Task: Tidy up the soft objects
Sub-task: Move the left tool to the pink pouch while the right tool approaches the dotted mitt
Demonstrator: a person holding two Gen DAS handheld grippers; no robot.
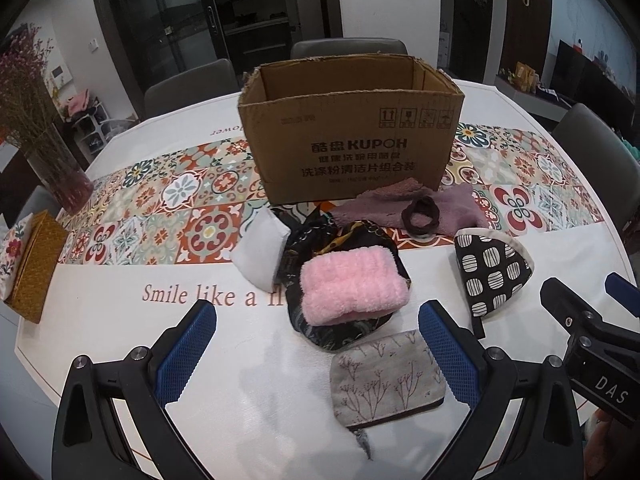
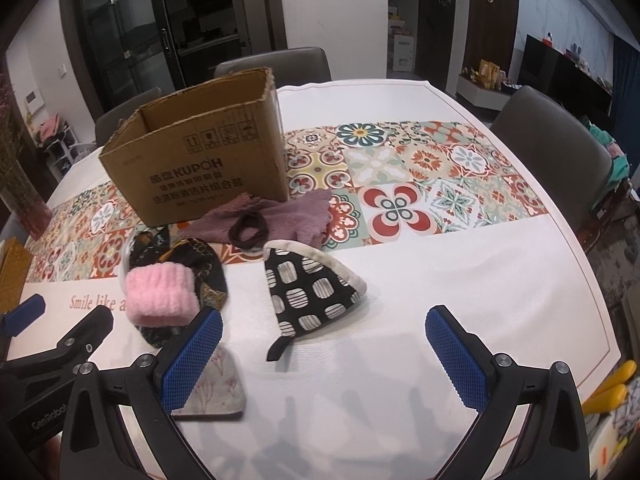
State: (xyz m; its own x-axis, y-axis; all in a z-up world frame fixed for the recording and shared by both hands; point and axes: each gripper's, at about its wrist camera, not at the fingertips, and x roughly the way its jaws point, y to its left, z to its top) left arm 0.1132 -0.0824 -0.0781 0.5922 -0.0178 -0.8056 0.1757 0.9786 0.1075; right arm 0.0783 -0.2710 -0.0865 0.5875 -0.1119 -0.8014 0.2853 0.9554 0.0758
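Blue-padded left gripper [image 1: 316, 348] and right gripper [image 2: 324, 354] both gape wide over the table [image 2: 460, 292], holding nothing. Nearest, at 6 o'clock, lies a grey branch-print pouch [image 1: 386, 378]; beyond it a pink fuzzy towel [image 1: 354, 286] on a dark scarf [image 1: 320, 236], a spotted potholder [image 2: 310, 288] at 3, then a mauve cloth [image 2: 276, 220] touching the open cardboard box [image 1: 352, 136] at 12.

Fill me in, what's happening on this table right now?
A person holds two claws over a table of soft items; neither grips anything. The left claw is open near the grey pouch and pink towel. The right claw is open near the spotted pot holder. The cardboard box behind shows nothing inside.
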